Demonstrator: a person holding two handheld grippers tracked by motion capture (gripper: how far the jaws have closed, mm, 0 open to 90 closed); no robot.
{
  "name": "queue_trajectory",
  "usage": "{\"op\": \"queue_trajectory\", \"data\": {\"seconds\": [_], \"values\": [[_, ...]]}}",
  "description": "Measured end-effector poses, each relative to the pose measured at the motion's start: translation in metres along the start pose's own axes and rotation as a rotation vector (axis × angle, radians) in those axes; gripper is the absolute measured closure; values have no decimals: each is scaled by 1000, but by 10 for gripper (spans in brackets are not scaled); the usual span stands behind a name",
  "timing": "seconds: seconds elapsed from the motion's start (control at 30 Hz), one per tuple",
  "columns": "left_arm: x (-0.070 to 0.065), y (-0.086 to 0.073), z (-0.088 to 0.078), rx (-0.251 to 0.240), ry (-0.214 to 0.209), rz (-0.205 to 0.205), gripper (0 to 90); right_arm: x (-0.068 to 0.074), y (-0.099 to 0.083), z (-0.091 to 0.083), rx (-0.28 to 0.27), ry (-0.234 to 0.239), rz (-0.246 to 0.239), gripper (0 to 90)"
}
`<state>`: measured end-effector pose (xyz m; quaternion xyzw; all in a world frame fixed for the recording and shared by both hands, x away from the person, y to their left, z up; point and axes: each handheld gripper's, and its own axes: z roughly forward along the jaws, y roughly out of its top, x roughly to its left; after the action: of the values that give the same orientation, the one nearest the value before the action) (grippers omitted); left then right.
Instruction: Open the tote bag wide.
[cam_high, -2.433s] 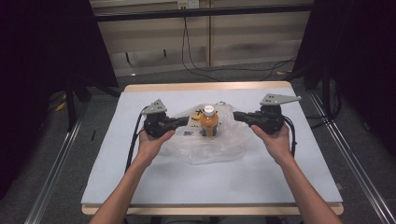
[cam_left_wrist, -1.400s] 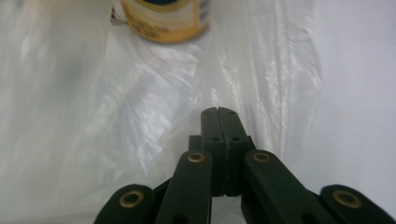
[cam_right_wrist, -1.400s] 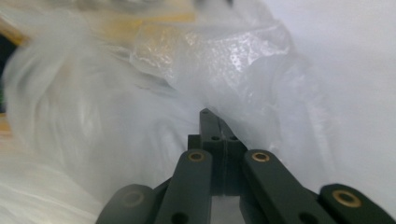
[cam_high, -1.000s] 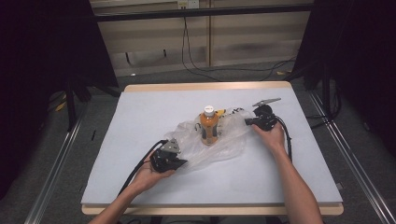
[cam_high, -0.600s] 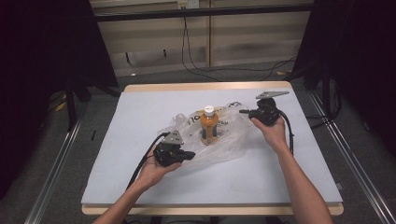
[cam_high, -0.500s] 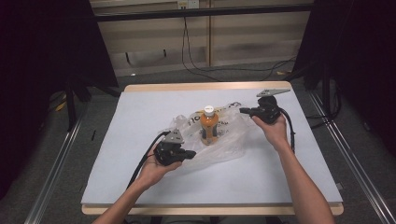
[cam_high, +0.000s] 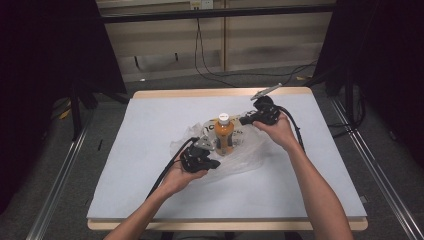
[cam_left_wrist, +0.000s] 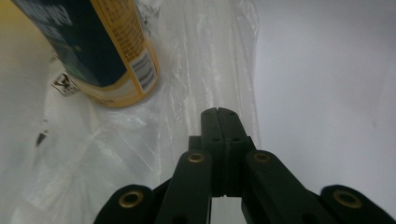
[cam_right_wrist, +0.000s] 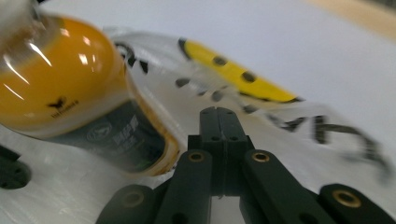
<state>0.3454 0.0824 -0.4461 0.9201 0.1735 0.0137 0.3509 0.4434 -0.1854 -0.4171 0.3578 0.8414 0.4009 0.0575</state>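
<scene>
Table (cam_high: 150, 150): white sheet over a wooden top; the high view shows its full outline, with wood edging along the 12 o'clock and 6 o'clock sides. The two gripper views give close patches of the white surface.

Plastic bag (cam_high: 245, 155): clear, crumpled, spread at the table's centre. In the high view it is a pale, glossy heap around the bottle. The left gripper view (cam_left_wrist: 201, 60) shows its folds and a small printed mark; the right gripper view (cam_right_wrist: 261, 88) shows a yellow patch with dark dots and black lettering, too blurred to read.

Bottle (cam_high: 223, 135): orange drink bottle with white cap, standing upright on the bag at the table's centre. The high view shows cap and full height. The left gripper view (cam_left_wrist: 102, 51) shows its base, the dark label and a barcode at 11 o'clock from the claw. The right gripper view (cam_right_wrist: 70, 102) shows its orange shoulder and dark label at 10 o'clock.

Right claw (cam_high: 243, 120): at 2 o'clock from the bottle, raised, tips pointing toward it. Right gripper view (cam_right_wrist: 218, 112): jaws pressed together; whether film is pinched between them cannot be told.

Left claw (cam_high: 216, 164): at 7 o'clock from the bottle, over the bag's near edge. Left gripper view (cam_left_wrist: 218, 112): jaws together at the bag's edge; a pinch on the film cannot be confirmed.
</scene>
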Motion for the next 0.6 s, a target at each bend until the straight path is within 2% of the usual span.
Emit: {"op": "queue_trajectory", "data": {"seconds": [0.03, 0.07, 0.1, 0.13, 0.17, 0.23, 0.27, 0.33, 0.37, 0.4, 0.47, 0.53, 0.6], "values": [[1, 0, 2, 12, -4, 6, 900, -2, -2, 12, 49, 33, 0, 900], [2, 0, 5, 16, -6, 1, 900, -2, -2, 12, 49, 33, 0, 900], [3, 0, 8, 34, -8, 3, 900, -6, -5, 24, 103, 57, 6, 900], [3, 0, 12, 46, -9, -2, 900, -6, -5, 24, 103, 57, 6, 900], [2, -1, 16, 65, -11, 10, 900, -7, -6, 29, 147, 63, 22, 900], [-4, -3, 22, 91, -16, 14, 900, -9, -7, 44, 221, 60, 23, 900], [-7, -3, 23, 98, -24, 21, 900, -10, -6, 47, 227, 54, 11, 900], [-19, -4, 25, 104, -48, 54, 900, -11, -3, 54, 226, 39, 28, 900], [-24, -4, 24, 106, -53, 63, 900, -13, 1, 62, 252, 10, 35, 900], [-29, -5, 24, 113, -58, 80, 900, -13, 1, 62, 252, 10, 35, 900], [-40, -7, 23, 118, -75, 96, 900, -17, 4, 75, 279, -31, 51, 900], [-48, -8, 21, 135, -86, 128, 900, -19, 5, 77, 268, -37, 69, 900], [-55, -11, 21, 126, -95, 122, 900, -22, 8, 80, 247, -79, 99, 900]]}}
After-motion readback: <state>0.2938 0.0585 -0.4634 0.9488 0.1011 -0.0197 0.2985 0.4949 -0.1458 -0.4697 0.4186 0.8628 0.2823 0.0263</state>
